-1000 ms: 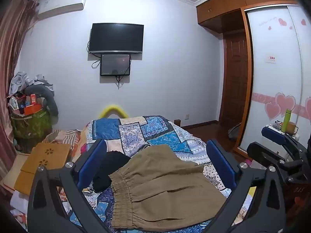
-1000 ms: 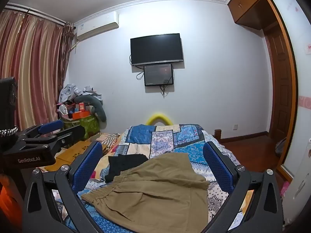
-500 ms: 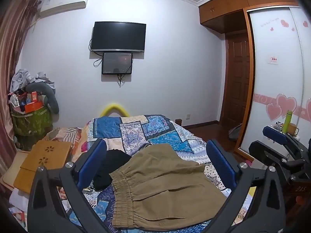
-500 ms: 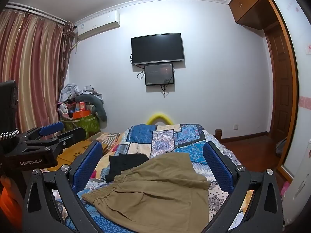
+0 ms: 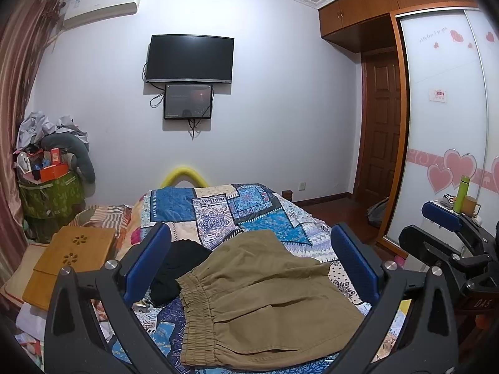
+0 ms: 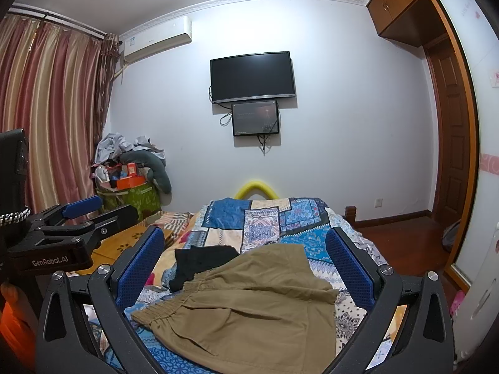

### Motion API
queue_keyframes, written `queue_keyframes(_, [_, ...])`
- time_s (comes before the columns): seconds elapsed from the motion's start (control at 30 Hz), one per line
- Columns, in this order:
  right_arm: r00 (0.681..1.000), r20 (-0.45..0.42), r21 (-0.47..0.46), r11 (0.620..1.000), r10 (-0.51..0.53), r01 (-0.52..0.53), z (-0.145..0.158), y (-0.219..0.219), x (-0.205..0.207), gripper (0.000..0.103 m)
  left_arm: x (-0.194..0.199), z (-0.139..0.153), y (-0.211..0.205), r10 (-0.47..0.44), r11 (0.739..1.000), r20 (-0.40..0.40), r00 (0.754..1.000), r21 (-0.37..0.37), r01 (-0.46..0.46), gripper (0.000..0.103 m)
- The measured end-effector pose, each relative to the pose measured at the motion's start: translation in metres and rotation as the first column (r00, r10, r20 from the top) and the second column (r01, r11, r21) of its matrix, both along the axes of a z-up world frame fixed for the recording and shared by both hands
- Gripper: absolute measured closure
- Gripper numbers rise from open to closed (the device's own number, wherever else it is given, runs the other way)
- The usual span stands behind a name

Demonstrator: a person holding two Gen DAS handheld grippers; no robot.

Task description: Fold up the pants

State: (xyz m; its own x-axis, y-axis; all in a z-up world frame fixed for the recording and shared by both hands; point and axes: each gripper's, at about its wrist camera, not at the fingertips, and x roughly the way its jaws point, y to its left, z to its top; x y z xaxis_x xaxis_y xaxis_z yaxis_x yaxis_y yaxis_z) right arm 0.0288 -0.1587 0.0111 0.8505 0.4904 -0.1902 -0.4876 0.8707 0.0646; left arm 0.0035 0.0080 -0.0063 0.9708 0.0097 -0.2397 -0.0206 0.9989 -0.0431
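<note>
Khaki pants (image 5: 265, 299) lie folded on the patchwork bed cover (image 5: 218, 205), elastic waistband to the left; they also show in the right wrist view (image 6: 249, 305). My left gripper (image 5: 249, 258) is open and empty, held above the pants. My right gripper (image 6: 246, 258) is open and empty, also above the pants. Each gripper shows at the edge of the other's view: the right one (image 5: 449, 227) and the left one (image 6: 78, 215).
A black garment (image 5: 177, 268) lies just left of the pants. A wooden lap table (image 5: 71, 258) sits left of the bed. A cluttered green basket (image 5: 50, 193) stands in the corner. A wardrobe (image 5: 446, 124) and a green bottle (image 5: 461, 193) are at right.
Both grippers have tilted up and drawn back slightly, so the pants sit a little lower in view. The pants have not moved.
</note>
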Motion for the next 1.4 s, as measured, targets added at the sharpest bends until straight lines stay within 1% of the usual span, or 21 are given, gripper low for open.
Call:
queue_keyframes(0.1, [1.000, -0.002, 0.001, 1.000, 0.001, -0.001, 0.003, 0.000, -0.001, 0.000, 0.000, 0.000, 0.002, -0.004, 1.000, 0.001, 1.000, -0.002, 0.004, 0.000])
queue_keyframes(0.13, [1.000, -0.002, 0.001, 1.000, 0.001, -0.001, -0.002, 0.001, -0.002, 0.000, 0.000, 0.000, 0.002, -0.004, 1.000, 0.002, 1.000, -0.001, 0.004, 0.000])
queue_keyframes(0.23, [1.000, -0.002, 0.001, 1.000, -0.001, 0.001, -0.003, 0.004, -0.003, 0.000, -0.001, -0.001, 0.004, -0.003, 1.000, 0.003, 1.000, 0.003, 0.002, 0.000])
queue_keyframes(0.3, [1.000, -0.003, 0.002, 1.000, -0.002, 0.002, -0.005, 0.000, 0.002, 0.000, -0.003, 0.000, -0.003, -0.001, 1.000, 0.005, 1.000, 0.010, 0.001, 0.000])
queue_keyframes(0.97, [1.000, -0.005, -0.005, 1.000, -0.022, 0.022, -0.001, 0.001, -0.001, 0.000, -0.007, 0.006, -0.003, 0.001, 1.000, 0.006, 1.000, 0.016, -0.001, 0.000])
queue_keyframes(1.4, [1.000, -0.006, -0.006, 1.000, -0.020, 0.020, -0.001, 0.000, 0.000, 0.000, -0.003, 0.003, -0.006, -0.002, 1.000, 0.005, 1.000, 0.020, 0.002, 0.000])
